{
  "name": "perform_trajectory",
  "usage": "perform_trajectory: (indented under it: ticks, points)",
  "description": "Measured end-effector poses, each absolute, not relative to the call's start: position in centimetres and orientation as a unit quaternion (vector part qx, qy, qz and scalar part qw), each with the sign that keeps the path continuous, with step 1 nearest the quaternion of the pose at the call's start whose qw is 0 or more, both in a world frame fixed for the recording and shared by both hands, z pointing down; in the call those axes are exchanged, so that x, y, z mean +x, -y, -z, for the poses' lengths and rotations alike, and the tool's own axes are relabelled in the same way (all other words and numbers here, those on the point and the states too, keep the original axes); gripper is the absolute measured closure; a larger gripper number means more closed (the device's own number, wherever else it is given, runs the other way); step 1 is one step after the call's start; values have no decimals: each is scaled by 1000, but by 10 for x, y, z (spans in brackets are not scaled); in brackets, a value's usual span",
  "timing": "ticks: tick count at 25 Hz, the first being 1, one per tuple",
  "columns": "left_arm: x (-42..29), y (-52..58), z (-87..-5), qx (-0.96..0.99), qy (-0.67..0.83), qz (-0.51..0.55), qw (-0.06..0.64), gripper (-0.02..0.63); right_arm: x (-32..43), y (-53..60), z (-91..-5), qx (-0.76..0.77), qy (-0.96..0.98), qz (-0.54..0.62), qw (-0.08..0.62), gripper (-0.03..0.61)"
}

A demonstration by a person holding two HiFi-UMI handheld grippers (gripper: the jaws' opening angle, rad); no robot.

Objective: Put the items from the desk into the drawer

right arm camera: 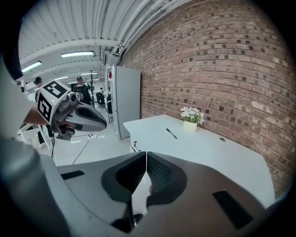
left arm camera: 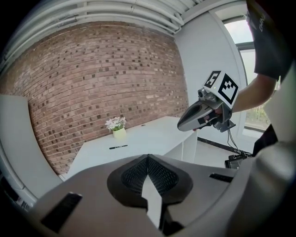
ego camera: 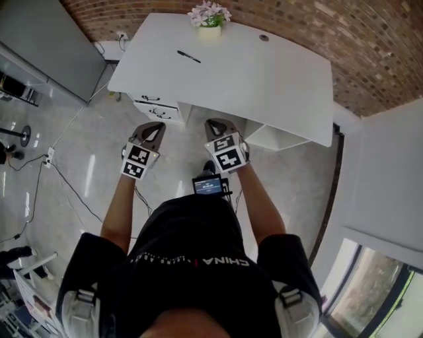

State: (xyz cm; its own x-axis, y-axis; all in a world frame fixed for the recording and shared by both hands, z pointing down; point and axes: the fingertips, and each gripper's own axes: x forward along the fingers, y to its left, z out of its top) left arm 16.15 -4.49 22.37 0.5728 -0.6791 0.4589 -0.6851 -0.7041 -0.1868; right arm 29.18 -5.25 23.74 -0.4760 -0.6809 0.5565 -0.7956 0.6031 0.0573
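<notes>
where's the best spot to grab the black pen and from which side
Probably best to take the pen at mid-barrel, coming down from above with the jaws across its length. It is slim and lies flat on the bare desk, apart from the flower pot.

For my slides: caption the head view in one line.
Person faces a white rectangular desk bearing a black pen and potted white flowers; left tongs and right tongs shut, empty.

Illumination is bright and even, supplied by ceiling strip lights (right arm camera: 76, 54) and daylight from a window (left arm camera: 239, 32), with glare streaks on the glossy floor (ego camera: 89, 165), the white desk (ego camera: 251, 72) near washed out, and heavy fisheye bending and dark vignetting at both gripper views' edges.
</notes>
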Motion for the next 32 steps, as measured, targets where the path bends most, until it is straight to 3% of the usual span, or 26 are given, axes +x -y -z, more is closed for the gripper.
perform_trajectory:
  ticks: [10, 32]
  points:
    - [198, 162, -218, 877, 402, -262, 19, 601, 319, 180, -237, 402, 864, -102, 286, 561]
    - [161, 233, -222, 899, 353, -256, 22, 601, 252, 245, -231, 426, 853, -118, 279, 561]
